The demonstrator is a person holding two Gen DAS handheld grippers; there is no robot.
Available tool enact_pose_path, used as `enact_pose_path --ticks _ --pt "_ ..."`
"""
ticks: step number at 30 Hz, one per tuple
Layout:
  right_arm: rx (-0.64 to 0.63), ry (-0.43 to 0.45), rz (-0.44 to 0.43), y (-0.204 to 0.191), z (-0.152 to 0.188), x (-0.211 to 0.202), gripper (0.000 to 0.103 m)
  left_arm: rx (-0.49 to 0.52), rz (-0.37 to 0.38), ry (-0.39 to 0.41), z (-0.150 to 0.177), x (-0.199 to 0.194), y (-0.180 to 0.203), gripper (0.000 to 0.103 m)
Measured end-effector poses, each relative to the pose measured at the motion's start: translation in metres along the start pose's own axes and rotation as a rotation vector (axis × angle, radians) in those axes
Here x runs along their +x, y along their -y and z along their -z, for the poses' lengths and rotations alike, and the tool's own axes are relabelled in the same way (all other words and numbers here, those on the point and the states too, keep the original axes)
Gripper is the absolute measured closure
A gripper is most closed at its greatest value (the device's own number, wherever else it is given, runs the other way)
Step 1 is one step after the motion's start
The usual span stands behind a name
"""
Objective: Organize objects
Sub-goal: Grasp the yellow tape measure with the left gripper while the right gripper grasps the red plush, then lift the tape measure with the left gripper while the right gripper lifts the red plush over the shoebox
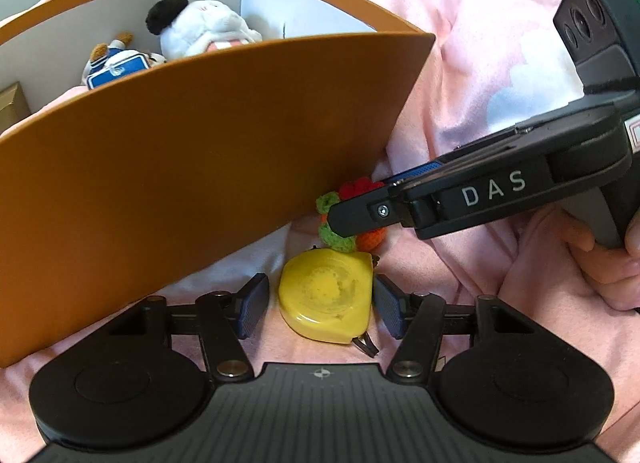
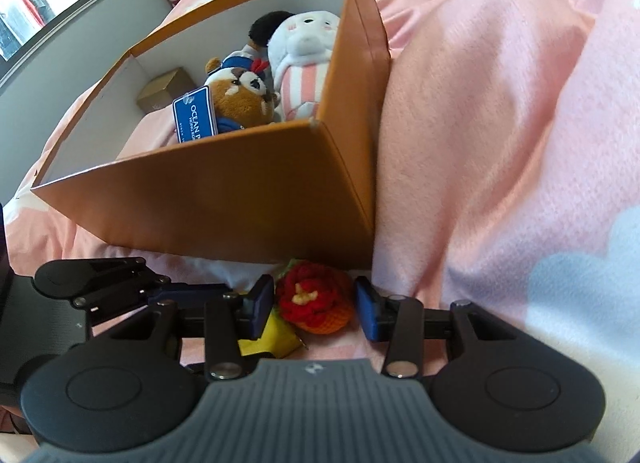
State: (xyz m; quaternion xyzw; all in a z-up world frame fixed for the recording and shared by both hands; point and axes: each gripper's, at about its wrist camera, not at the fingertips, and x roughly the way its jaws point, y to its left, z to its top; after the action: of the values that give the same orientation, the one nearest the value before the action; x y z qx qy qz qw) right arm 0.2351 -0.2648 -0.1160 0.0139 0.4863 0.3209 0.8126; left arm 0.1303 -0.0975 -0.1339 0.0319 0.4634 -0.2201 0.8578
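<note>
Left gripper [image 1: 320,305]: jaws part open, bracketing a yellow plastic tape measure case [image 1: 326,297] that lies flat on the pink bedspread [image 1: 460,83]. The right-hand pad [image 1: 387,311] stands at the case's edge; the left-hand pad shows a narrow gap. No firm grip is evident.

Right gripper [image 2: 315,309]: jaws part open, straddling a red, orange and green crocheted yarn ornament [image 2: 316,301]. Both pads stand just clear of the yarn; nothing is held.

Location: both items lie just outside the near wall of the orange cardboard box [image 1: 180,151], close to its near right corner, the ornament nearer the wall and the case just beside it. The box already holds a white plush toy [image 2: 304,47] and a brown plush toy [image 2: 240,99].

Governing relation: each item sits directly between its own gripper's pads, so closing is judged the next step. The grippers are crowded; the right one's finger overlies the ornament in the left wrist view. Contact between the grippers is a risk.
</note>
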Motion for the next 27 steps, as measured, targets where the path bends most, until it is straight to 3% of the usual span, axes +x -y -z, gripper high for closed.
enact_pose_path --ticks 2,7,13,19,27 --pt "-0.003 0.0 0.001 0.0 0.001 0.0 0.057 0.008 0.009 -0.002 0.001 0.0 0.002 0.044" --pt "-0.005 0.0 0.004 0.0 0.001 0.0 0.057 0.026 -0.016 0.009 0.007 -0.006 0.009 0.045" --pt "-0.016 0.005 0.019 -0.002 0.003 -0.002 0.057 -0.033 -0.012 0.042 0.016 -0.029 0.003 0.045" --pt "-0.069 0.032 0.067 -0.016 0.006 -0.017 0.066 -0.148 0.023 0.119 0.011 -0.065 -0.016 0.045" --pt "-0.157 0.068 0.076 -0.042 0.003 -0.047 0.07 -0.182 0.079 0.214 0.003 -0.115 -0.024 0.045"
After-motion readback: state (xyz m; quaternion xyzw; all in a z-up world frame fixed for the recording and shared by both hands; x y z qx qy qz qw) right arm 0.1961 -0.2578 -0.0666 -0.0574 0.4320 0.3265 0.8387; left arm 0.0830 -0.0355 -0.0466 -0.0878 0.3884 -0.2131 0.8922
